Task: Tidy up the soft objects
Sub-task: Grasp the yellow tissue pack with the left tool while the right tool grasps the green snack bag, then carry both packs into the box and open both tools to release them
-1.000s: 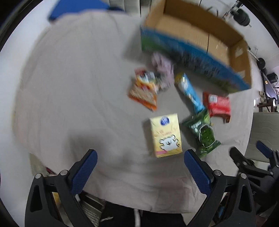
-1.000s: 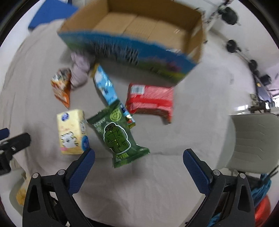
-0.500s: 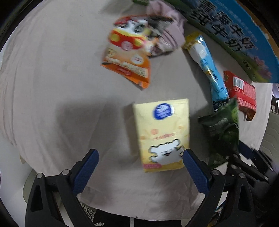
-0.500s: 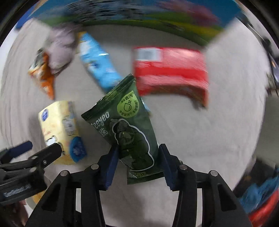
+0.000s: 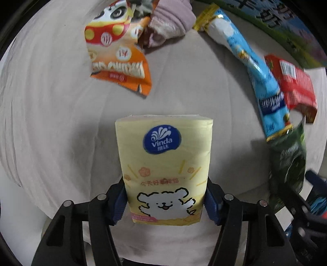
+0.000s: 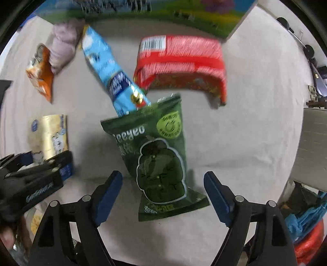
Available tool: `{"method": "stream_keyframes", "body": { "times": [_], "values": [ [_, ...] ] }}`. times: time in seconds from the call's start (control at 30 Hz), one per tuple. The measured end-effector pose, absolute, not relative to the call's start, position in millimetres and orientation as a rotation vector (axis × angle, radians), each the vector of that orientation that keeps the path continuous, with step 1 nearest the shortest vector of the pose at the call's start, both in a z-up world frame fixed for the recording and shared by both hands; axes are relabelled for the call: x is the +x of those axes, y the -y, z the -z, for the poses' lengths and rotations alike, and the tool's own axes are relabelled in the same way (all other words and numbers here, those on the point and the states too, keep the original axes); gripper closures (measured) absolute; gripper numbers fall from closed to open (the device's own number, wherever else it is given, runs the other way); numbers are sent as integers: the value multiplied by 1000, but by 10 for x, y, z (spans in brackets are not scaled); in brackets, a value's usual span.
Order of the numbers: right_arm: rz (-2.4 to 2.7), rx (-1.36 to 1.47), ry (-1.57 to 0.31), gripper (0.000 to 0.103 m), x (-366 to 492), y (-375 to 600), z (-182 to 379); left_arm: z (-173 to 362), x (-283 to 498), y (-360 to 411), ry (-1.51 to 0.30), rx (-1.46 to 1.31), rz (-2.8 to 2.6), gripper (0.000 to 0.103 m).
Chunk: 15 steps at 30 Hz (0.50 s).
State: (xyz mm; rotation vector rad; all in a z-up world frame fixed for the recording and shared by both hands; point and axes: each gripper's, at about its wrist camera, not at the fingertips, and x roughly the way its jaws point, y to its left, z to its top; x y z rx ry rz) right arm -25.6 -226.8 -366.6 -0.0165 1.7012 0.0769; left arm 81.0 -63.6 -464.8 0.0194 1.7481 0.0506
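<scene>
Yellow tissue pack (image 5: 165, 169): lower end pinched by left claw (image 5: 164, 201), gripped low so it can be lifted off the cloth-covered counter (image 5: 51, 122). Green snack bag (image 6: 158, 161): lying, apparently unpinched, between the spread pads of right claw (image 6: 163, 192). Printed carton (image 6: 155, 16): behind, presumably the destination.

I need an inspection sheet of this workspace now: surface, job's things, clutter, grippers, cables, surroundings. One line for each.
Surface: beige cloth, wrinkled.
Job's things: yellow tissue pack; green snack bag; blue packet; red pack; orange snack bag; pink soft cloth; printed cardboard box behind them.
Clutter: nothing seen.
Grippers: left gripper shut on the tissue pack; right gripper open, pads apart from the green bag.
Cables: nothing seen.
Surroundings: pale chair; blue and red bags below it.
</scene>
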Motion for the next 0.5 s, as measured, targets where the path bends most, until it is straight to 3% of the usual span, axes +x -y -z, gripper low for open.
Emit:
{"method": "stream_keyframes", "body": {
  "times": [0.07,0.23,0.5],
  "values": [
    [-62,45,-1740,55,-285,2232,3838,4669,702,616,-1753,23,-55,42],
    [-5,206,-1745,60,-434,2360,3967,4566,557,558,-1708,50,-54,42],
    [-22,349,-1690,63,-640,2619,3541,4025,211,758,-1585,107,-34,42]
  ]
}}
